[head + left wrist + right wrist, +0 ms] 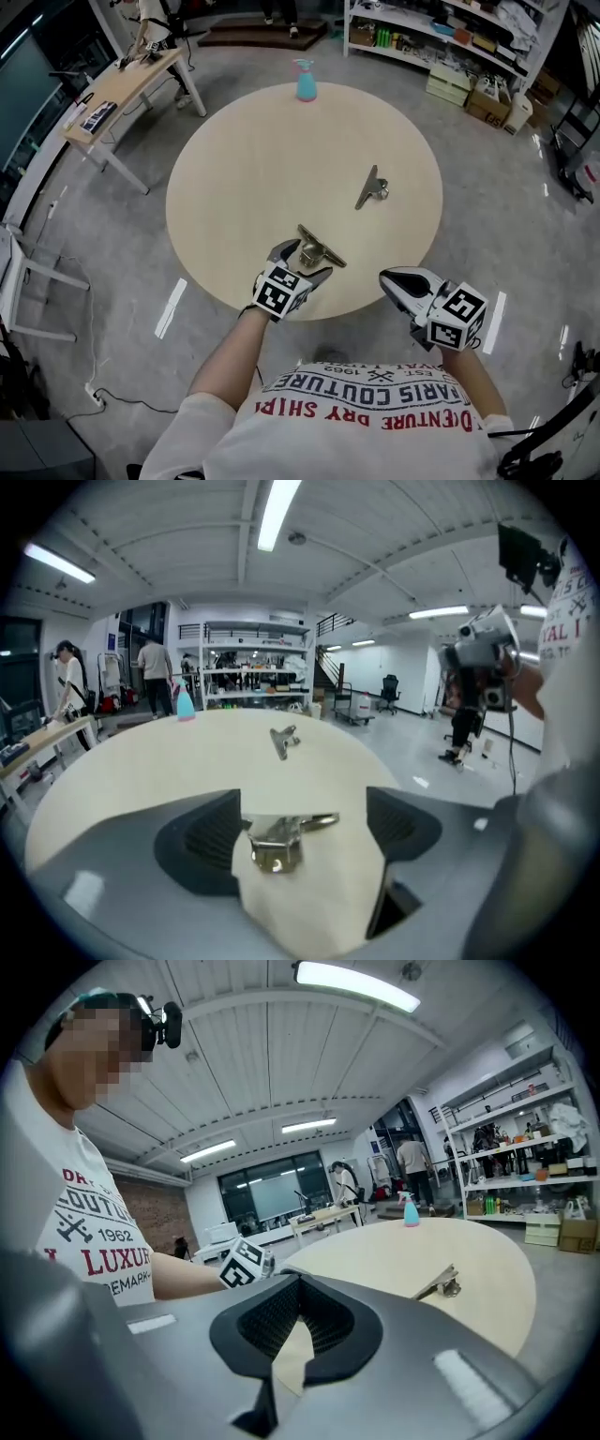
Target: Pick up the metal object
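On the round beige wooden table (244, 159), a blue plastic spray bottle (306, 81) stands at 12 o'clock. One silver metal clip (371, 187) lies toward 3 o'clock, a second silver metal clip (321, 248) at 6 (between the left gripper's (302, 262) parted jaws).

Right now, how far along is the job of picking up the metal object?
Done: the left gripper is lined up around the near metal clip. In hand: nothing yet; its jaws stand open and the clip lies on the table. Left: close on it and lift. The right gripper is shut and empty, off the table; a second clip lies farther out.
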`<action>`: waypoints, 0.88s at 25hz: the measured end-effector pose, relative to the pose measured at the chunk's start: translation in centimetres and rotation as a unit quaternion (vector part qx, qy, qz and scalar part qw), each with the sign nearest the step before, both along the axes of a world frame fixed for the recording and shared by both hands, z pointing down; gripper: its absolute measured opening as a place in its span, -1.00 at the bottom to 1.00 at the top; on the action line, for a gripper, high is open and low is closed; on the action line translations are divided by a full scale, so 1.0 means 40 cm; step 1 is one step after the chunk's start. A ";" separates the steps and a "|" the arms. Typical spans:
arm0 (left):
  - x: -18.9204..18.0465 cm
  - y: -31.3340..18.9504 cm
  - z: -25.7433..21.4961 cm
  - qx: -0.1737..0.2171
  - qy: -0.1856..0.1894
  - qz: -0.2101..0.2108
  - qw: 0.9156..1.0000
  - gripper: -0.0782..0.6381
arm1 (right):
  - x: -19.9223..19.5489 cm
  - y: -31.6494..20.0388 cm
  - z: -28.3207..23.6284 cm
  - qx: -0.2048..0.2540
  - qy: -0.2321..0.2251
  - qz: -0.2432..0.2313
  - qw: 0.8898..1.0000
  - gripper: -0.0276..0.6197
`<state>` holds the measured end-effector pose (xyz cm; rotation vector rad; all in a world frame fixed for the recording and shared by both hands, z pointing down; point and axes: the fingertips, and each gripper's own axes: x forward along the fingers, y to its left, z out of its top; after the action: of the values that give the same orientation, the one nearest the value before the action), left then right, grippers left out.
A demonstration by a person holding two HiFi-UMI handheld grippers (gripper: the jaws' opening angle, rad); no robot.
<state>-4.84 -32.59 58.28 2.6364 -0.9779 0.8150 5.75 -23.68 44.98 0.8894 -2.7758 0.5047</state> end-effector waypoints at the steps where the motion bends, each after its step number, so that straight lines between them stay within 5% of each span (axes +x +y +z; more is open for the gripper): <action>1: -0.002 -0.020 0.039 -0.010 -0.010 -0.005 1.000 0.35 | 0.010 -0.006 0.006 -0.004 0.002 0.005 1.000 -0.91; 7: -0.008 -0.095 0.233 -0.057 -0.063 -0.012 0.996 0.32 | 0.036 -0.056 0.045 -0.024 0.004 0.024 0.999 -0.91; 10: 0.005 -0.093 0.247 -0.066 -0.080 0.002 0.995 0.03 | 0.036 -0.079 0.052 -0.028 0.003 0.028 0.999 -0.91; 17: 0.008 -0.086 0.247 -0.066 -0.077 0.006 0.995 0.01 | 0.013 -0.093 0.058 -0.025 0.003 0.020 0.999 -0.91; 22: 0.006 -0.073 0.129 -0.052 -0.011 -0.002 0.999 0.01 | 0.001 -0.098 0.048 -0.022 0.010 0.017 1.000 -0.91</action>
<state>-4.61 -35.51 63.45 2.5411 -0.9199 0.8723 5.81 -27.60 46.89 0.9288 -2.7258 0.5571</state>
